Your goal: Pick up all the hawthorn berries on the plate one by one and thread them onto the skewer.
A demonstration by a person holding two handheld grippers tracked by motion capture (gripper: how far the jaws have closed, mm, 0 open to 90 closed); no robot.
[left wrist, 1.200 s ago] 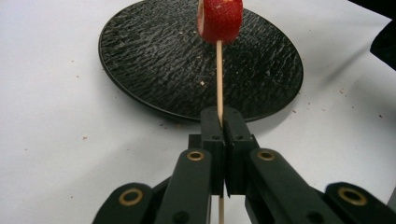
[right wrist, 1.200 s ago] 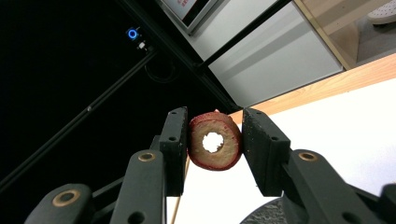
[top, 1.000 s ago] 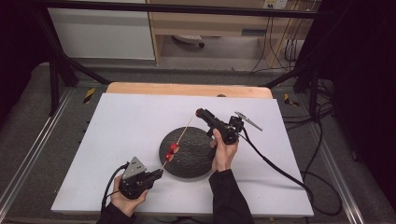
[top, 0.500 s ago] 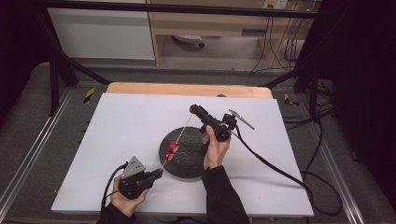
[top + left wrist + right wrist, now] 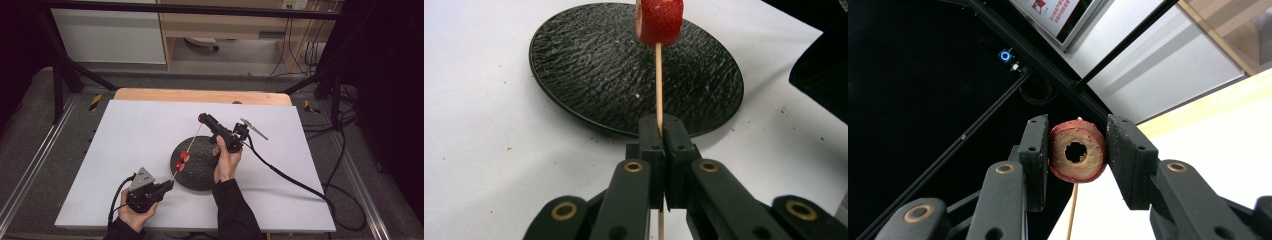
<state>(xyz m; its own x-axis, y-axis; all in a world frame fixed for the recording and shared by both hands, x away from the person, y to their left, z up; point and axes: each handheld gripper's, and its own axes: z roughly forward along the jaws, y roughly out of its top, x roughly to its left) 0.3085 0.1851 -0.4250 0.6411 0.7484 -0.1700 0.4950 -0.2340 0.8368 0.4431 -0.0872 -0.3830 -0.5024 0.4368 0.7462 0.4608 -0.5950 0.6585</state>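
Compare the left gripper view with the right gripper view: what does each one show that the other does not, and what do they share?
Left gripper view: the left hand-held gripper shut on the skewer's lower end, a red fruit piece threaded on it, and the black plate on the white table.

Right gripper view: the right hand-held gripper clamping a cored red fruit slice, with a black frame behind.

Both: the thin wooden skewer.

White table sheet (image 5: 125,150), wooden board edge (image 5: 200,95), black metal frame (image 5: 60,75), floor cables (image 5: 345,165)
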